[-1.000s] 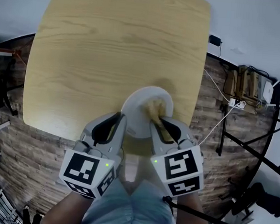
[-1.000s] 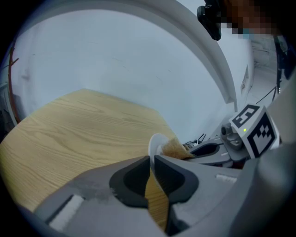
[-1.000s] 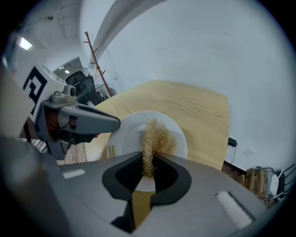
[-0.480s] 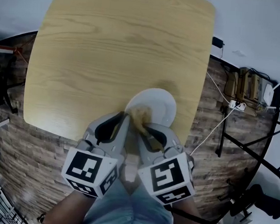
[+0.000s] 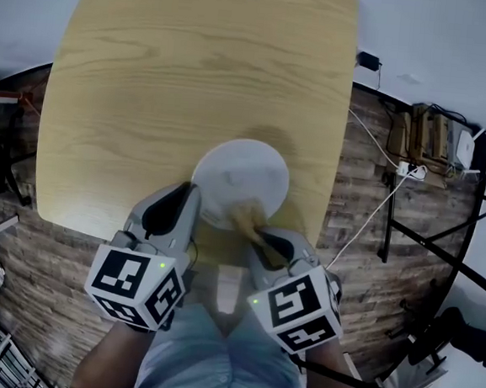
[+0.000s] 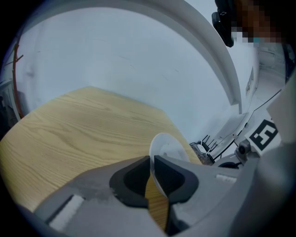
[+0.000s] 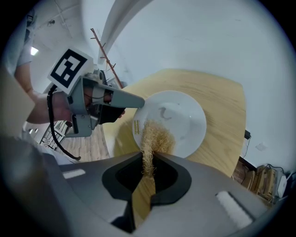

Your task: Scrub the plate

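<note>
A white plate point(image 5: 240, 176) lies near the front edge of the wooden table point(image 5: 194, 75). My left gripper point(image 5: 190, 203) is shut on the plate's near-left rim. In the left gripper view the plate point(image 6: 167, 147) shows edge-on, clamped between the jaws of the left gripper point(image 6: 151, 166). My right gripper point(image 5: 257, 230) is shut on a tan fibrous scrubber point(image 5: 245, 213), which rests on the plate's near edge. The right gripper view has the scrubber point(image 7: 155, 136) pressed on the plate point(image 7: 180, 118), reaching out from the right gripper point(image 7: 148, 169). The left gripper point(image 7: 138, 102) grips the rim there.
The table's front edge runs just below the plate. Brown plank flooring surrounds the table. White cables and a power strip point(image 5: 407, 171) lie on the floor at right, near black metal frames point(image 5: 441, 248). The person's legs point(image 5: 220, 356) fill the bottom.
The scrubber has swept from the plate's right side across to its near edge. Plate and both grippers now sit a little further left in the view.
</note>
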A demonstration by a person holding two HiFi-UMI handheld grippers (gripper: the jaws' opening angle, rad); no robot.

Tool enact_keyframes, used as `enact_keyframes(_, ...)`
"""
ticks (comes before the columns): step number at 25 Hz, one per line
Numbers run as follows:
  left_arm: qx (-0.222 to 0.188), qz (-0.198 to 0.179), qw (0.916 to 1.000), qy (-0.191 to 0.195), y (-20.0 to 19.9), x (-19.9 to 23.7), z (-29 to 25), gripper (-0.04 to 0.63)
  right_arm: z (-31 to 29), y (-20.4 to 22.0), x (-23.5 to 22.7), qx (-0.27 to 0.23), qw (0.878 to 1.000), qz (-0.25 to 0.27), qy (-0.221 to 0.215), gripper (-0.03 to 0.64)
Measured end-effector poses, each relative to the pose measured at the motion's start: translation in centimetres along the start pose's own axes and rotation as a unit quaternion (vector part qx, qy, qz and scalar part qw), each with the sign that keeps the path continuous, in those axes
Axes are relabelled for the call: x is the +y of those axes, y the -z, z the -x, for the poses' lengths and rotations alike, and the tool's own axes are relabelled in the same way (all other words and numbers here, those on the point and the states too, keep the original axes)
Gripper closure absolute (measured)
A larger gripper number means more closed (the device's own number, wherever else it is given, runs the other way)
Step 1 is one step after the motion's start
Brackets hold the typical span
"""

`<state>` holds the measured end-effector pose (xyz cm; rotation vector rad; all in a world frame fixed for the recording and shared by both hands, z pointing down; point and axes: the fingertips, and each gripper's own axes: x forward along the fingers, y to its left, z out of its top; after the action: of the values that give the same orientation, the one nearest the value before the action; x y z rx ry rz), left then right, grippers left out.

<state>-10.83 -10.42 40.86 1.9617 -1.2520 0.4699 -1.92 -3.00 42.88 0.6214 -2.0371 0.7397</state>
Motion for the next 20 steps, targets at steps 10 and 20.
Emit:
enact_keyframes(10, 0.0, -0.006, 1.0, 0.0, 0.5, -0.4, 0.3, 0.541, 2.3, 2.4, -5.4, 0.018, 0.994, -0.037, 0.102, 0.575)
enact_keyframes(20, 0.01, -0.043, 0.999, -0.009, 1.8, -0.6, 0.7, 0.538, 3.9, 3.1, -6.3, -0.003, 0.989, -0.055, 0.135, 0.575)
